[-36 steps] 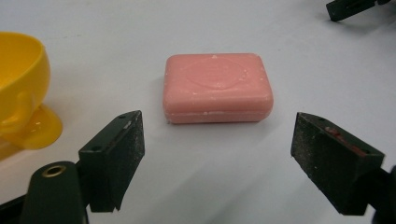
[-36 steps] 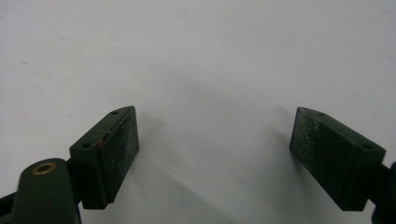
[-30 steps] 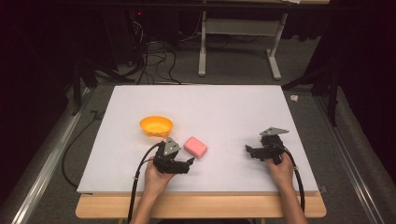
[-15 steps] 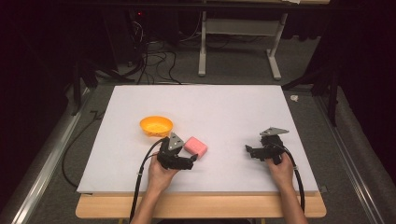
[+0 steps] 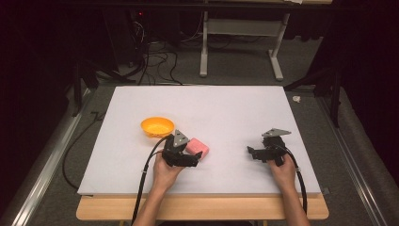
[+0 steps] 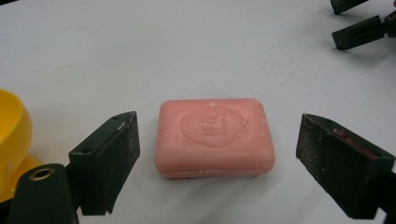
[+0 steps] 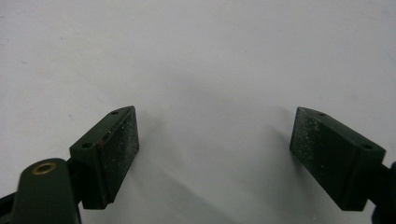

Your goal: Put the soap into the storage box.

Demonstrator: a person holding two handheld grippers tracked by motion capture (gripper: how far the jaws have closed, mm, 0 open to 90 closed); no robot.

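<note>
1. Left claw [image 6: 215,154] has just been opening, its rough black pads clear of the soap.
2. Rounded pink soap bar [image 6: 214,137] lies flat just beside the glossy yellow bowl [image 5: 157,126].
3. Right claw [image 7: 215,158] is spread over the matte white surface [image 5: 226,108].

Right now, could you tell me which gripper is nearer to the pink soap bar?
Left. The left gripper has the pink soap bar between its open jaws, untouched; the right gripper rests well off to the soap's right.
</note>
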